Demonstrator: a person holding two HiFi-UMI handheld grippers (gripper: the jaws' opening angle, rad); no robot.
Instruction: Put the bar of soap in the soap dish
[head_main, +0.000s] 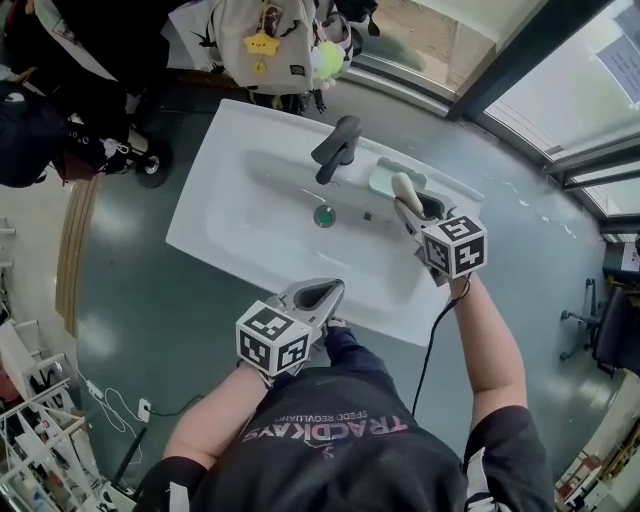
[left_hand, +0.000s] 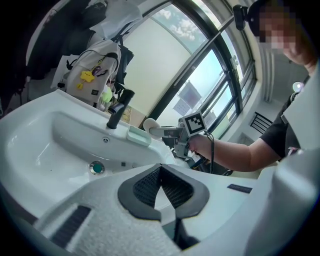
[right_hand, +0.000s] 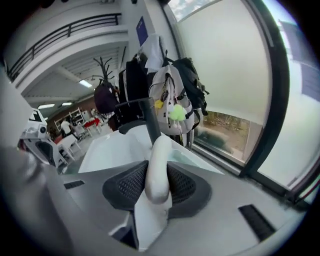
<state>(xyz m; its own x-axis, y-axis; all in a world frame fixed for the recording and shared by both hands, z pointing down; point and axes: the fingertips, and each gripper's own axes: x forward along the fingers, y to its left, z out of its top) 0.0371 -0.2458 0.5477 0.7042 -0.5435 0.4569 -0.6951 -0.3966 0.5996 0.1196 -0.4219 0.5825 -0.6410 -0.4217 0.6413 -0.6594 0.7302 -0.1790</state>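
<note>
Soap bar, white and oval, gripped by the right gripper just beside the pale-green soap dish on the white sink's back edge; drop pending. Left gripper pinched together, empty.

Left gripper closed, empty; right gripper around soap
</note>
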